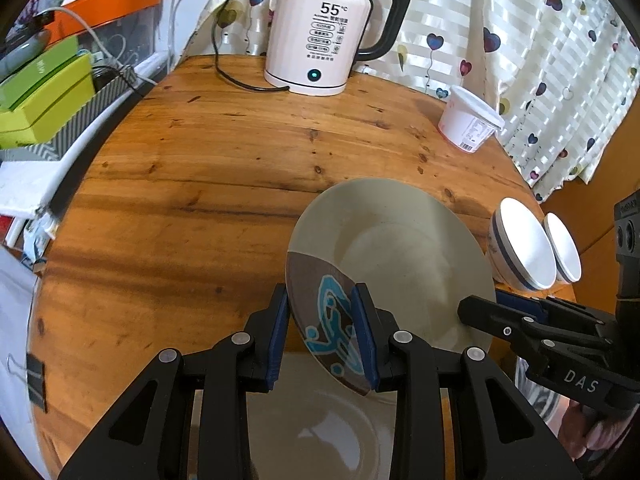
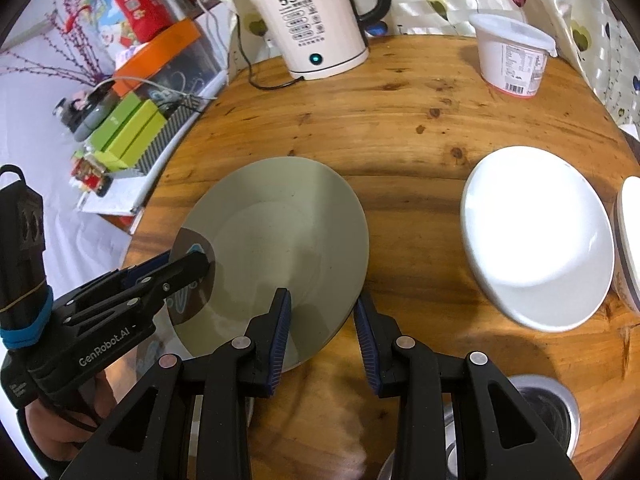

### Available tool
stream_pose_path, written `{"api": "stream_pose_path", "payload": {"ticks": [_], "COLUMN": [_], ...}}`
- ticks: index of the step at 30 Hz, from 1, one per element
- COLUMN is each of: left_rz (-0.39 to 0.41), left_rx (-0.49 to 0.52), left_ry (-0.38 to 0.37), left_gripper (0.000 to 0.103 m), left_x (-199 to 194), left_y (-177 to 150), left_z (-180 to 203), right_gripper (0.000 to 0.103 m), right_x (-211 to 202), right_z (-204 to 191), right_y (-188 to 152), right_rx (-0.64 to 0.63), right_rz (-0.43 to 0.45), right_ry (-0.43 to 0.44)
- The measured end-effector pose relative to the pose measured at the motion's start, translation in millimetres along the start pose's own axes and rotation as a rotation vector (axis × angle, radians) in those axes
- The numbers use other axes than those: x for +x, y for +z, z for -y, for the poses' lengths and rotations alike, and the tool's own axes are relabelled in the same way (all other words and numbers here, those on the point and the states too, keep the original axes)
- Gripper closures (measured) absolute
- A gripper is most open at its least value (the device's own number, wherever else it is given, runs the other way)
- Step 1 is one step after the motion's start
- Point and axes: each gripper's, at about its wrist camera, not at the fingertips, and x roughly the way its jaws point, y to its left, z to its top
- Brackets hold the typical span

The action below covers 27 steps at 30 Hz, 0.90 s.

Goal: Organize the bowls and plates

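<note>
Left gripper (image 1: 322, 330) and right gripper (image 2: 322, 334) both pinch opposite rims of the grey plate (image 1: 400, 264): judged stiff, glazed-slippery, breakable; rim-hold appropriate.

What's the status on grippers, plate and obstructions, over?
Left gripper and right gripper both shut on grey plate, opposite rims. Plate lifted, tilted above second plate. White bowls close beside; kettle clear.

White kettle (image 1: 316, 40) on wooden table (image 1: 200, 184), lidded tub (image 1: 468, 120), heart-print curtain (image 1: 540, 60)
</note>
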Motion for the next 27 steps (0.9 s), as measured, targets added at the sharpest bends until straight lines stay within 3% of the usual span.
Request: {"api": "stream_pose_path", "payload": {"ticks": [27], "left_rz": [0.019], "left_rx": [-0.139], "left_ry": [0.074], "left_gripper": [0.07], "left_x": [-54], "left_y": [-83], "left_z": [-41], "right_gripper": [0.071], "right_x": [1], "right_z": [-62], "right_y": [-57], "right_rx": [-0.146], "right_rz": [-0.07], "right_ry": [0.048]}}
